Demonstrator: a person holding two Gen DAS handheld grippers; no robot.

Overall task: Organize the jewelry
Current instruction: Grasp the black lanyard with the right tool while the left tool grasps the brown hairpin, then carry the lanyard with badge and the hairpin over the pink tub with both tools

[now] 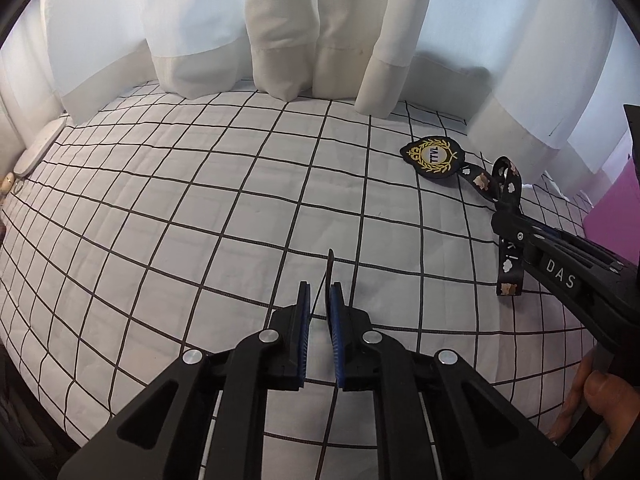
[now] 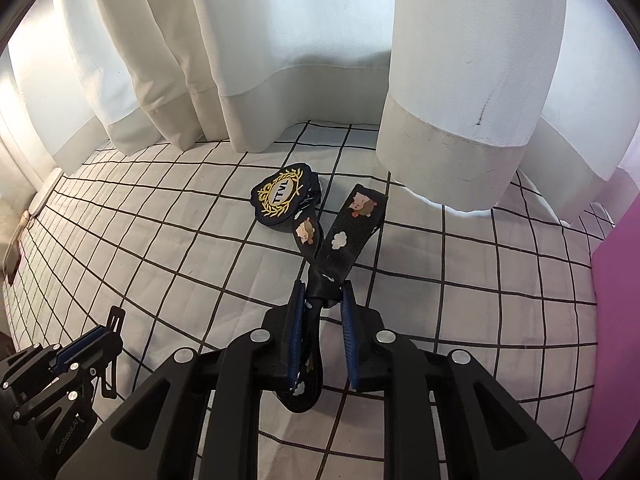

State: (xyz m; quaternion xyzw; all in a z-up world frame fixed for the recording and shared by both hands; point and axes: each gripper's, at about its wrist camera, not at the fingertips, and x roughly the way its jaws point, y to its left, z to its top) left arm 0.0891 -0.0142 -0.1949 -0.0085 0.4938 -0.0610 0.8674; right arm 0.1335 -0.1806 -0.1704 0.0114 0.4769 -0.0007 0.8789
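Observation:
A black strap printed with small animals and clouds lies looped on the checked bedcover, next to a black badge with a gold wreath. My right gripper is shut on the strap where its two ends cross. The strap and badge also show in the left wrist view, with the right gripper on the strap. My left gripper is shut on a thin flat black piece that sticks out past its fingertips. It shows in the right wrist view at lower left.
White curtains hang down onto the far edge of the bedcover. A pink panel stands at the right. A white object lies at the bed's far left edge.

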